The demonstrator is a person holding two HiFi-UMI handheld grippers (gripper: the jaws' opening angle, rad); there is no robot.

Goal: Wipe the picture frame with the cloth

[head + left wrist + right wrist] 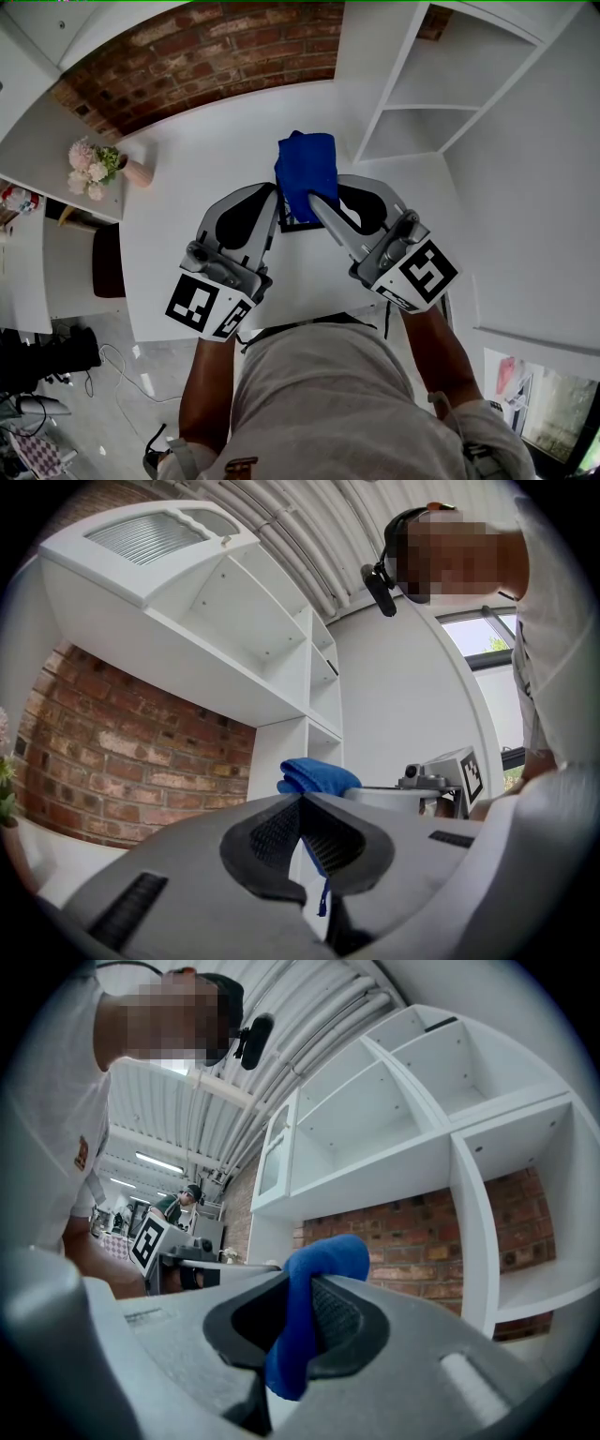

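In the head view both grippers are held close together over the white table (pixel 178 234). The blue cloth (pixel 307 173) is bunched up in my right gripper (pixel 319 202), whose jaws are shut on it; in the right gripper view the cloth (pixel 323 1265) bulges out above the jaws (pixel 300 1288). The picture frame (pixel 289 226) shows only as a dark edge between the two grippers, mostly hidden under the cloth. My left gripper (pixel 274 199) is shut on the frame's thin edge (pixel 307 885), seen edge-on between its jaws (pixel 302 803). The cloth (pixel 317 776) rises just beyond them.
A vase of pink flowers (pixel 96 167) stands at the table's far left. White shelving (pixel 441 94) rises at the right, a brick wall (pixel 216 56) behind. A dark chair (pixel 108 262) sits left of the table. Another person (pixel 183 1202) is far off in the background.
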